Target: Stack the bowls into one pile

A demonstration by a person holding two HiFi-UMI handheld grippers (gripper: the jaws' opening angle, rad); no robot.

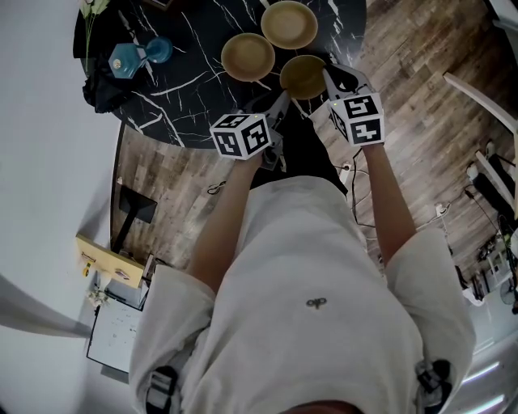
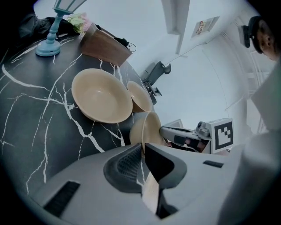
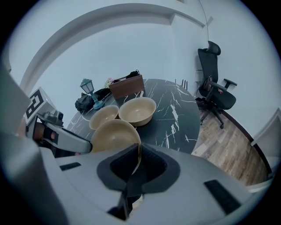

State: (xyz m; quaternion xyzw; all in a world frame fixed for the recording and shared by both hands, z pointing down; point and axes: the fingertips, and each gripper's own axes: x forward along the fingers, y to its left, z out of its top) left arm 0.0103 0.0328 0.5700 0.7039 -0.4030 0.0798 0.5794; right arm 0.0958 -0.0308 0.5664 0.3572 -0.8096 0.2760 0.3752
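You are gripping the near bowl (image 1: 301,77), just beside the middle bowl (image 1: 248,57) on the worktop (image 1: 194,81): left claw (image 2: 143,148) and right claw (image 3: 138,150) are each clamping its rim, opposite sides. Raising both claws together, keeping it level, should be clearing the middle bowl's rim.

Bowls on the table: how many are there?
3. The near bowl, clamped by the left gripper and right gripper; the middle bowl; the far bowl. None seems hidden.

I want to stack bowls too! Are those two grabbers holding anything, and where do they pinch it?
Both hold the nearest bowl by its rim: the left gripper pinches one side, the right gripper the opposite side.
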